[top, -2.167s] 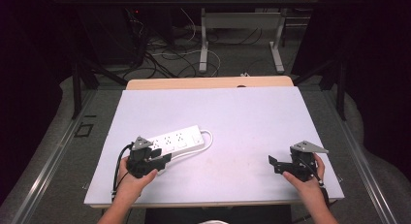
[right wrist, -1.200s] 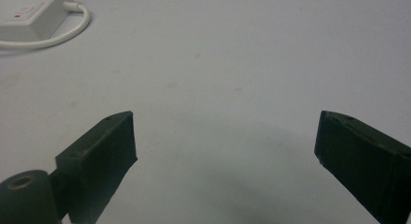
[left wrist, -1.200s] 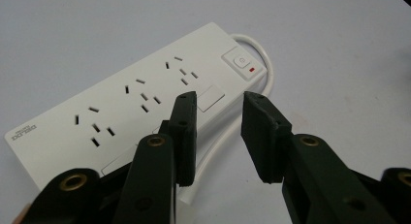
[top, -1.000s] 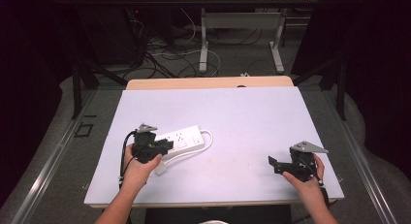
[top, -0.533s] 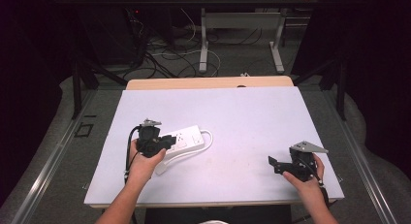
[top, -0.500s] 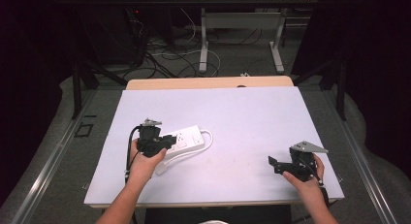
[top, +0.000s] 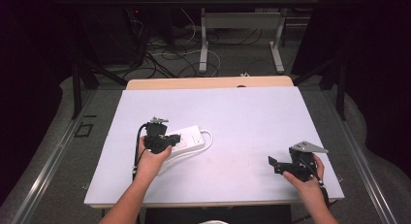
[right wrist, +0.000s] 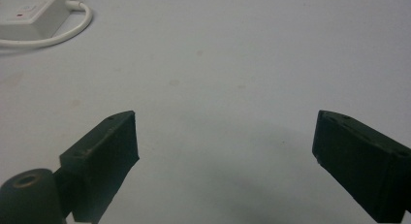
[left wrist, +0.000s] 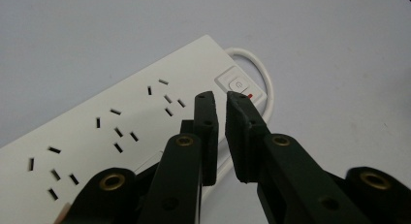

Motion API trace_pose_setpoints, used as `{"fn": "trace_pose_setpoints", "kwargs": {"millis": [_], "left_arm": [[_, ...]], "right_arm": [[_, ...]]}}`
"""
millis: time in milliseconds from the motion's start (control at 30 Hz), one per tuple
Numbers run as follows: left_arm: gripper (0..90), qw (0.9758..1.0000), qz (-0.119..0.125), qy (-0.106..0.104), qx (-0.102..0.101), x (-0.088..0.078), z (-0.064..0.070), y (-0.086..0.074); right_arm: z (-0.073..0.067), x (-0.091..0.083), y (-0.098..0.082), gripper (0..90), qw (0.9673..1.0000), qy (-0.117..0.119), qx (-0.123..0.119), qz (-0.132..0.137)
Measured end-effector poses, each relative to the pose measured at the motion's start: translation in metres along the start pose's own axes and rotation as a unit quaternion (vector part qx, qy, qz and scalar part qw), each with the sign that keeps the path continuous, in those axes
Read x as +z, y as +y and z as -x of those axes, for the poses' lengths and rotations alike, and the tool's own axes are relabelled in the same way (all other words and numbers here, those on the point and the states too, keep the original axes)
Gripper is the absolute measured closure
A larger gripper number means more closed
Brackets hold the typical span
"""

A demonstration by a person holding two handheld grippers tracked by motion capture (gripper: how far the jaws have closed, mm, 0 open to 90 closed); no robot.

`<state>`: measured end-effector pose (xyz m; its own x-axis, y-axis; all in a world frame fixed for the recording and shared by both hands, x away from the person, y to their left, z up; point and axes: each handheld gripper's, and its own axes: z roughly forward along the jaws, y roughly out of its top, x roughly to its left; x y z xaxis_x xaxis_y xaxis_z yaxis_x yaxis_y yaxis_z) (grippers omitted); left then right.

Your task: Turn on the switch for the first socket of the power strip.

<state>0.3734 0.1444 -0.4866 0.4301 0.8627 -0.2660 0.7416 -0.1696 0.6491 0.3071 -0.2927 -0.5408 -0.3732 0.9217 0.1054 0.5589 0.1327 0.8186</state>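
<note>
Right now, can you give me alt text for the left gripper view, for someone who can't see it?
The left gripper, its jaws just closing to a narrow gap with nothing between them, hovers over the switch end of a white power strip, tips near the power button. The strip lies on a pale table, its white cord looping past the switch end.
</note>
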Motion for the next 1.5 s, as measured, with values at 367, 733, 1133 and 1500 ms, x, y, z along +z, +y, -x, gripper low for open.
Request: {"fn": "trace_pose_setpoints", "kwargs": {"millis": [367,733,1133,1500], "left_arm": [[87.1,0.9999,-0.013,0.009,-0.004,0.015,0.001,0.003],[89.6,0.9993,-0.033,0.017,-0.004,0.029,0.001,0.003],[89.7,0.9985,-0.049,0.024,-0.008,0.042,0.001,0.001],[89.7,0.998,-0.056,0.026,-0.013,0.049,0.0,0.0]], "right_arm": [[-0.001,0.001,0.0,9.4,1.0,-0.002,-0.001,0.004],[-0.001,0.001,0.0,10.0,1.0,0.004,-0.002,0.0],[-0.002,0.002,0.0,10.5,1.0,0.005,-0.002,-0.003],[-0.001,0.003,-0.001,11.0,1.0,0.005,-0.004,-0.003]]}}
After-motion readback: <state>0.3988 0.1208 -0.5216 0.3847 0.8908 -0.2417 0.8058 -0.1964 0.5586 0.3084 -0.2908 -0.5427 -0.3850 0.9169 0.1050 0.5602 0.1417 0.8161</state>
